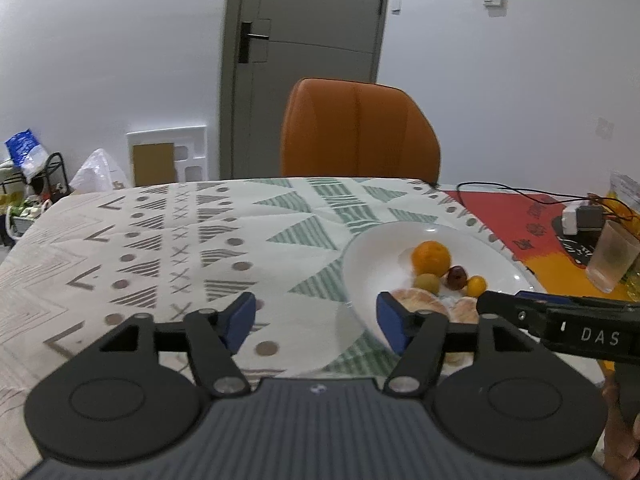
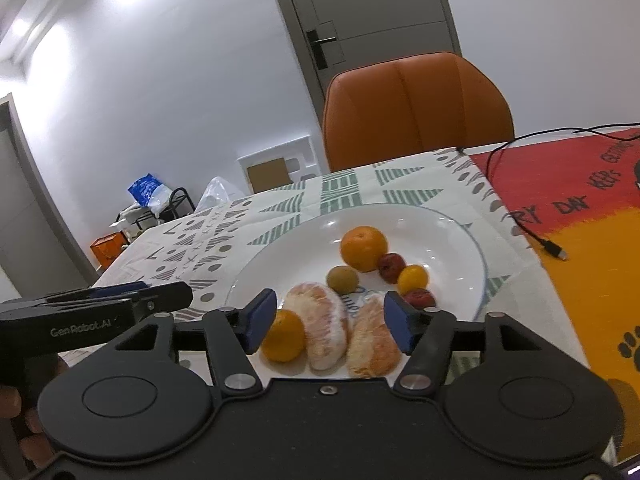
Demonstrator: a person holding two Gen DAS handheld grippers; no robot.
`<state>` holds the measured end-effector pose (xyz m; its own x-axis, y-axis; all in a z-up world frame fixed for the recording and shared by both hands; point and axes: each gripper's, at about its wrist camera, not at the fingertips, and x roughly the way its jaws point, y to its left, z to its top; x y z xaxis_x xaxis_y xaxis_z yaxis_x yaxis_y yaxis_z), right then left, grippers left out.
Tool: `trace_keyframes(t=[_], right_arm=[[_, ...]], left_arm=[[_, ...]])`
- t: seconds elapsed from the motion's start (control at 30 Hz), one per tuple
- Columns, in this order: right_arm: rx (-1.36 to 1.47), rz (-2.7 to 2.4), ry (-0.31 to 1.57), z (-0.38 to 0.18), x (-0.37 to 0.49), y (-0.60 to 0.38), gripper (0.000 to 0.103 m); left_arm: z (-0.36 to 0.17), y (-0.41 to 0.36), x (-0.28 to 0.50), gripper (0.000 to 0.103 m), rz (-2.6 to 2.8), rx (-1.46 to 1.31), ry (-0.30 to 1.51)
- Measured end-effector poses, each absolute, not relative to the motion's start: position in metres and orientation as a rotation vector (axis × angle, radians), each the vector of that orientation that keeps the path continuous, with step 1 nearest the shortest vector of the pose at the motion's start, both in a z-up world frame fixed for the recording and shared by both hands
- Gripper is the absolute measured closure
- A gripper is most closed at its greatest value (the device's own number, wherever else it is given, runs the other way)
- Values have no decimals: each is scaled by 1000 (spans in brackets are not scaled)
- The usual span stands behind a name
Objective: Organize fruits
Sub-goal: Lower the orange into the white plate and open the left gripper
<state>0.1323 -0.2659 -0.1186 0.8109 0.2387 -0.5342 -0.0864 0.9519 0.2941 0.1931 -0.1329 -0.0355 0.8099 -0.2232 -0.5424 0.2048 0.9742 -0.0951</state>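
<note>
White plate [image 2: 452, 236] on the patterned cloth [image 1: 168, 240] of my worktop holds all the fruit: an orange [image 2: 363, 249] at the far side, a green fruit [image 2: 342, 280], small red and yellow ones to its right, and two peeled segments [image 2: 325, 326] nearest me. My right gripper [image 2: 330, 322] has its fingers apart around those segments, not pressing them. My left gripper [image 1: 316, 320] is spread wide over the cloth, empty, just left of the plate.

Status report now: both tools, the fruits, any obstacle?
Left tool open, empty. Right tool open over peeled segments, not gripping. All fruit on white plate. Nothing in the way.
</note>
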Motion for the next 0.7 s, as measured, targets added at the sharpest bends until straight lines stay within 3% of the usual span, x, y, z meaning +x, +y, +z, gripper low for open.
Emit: trace_keyframes(t=[0.7], right_arm=[[232,247,609,-119,129,-218,28]], left_arm=[[-41,-75,167,25,-112,-70,587]])
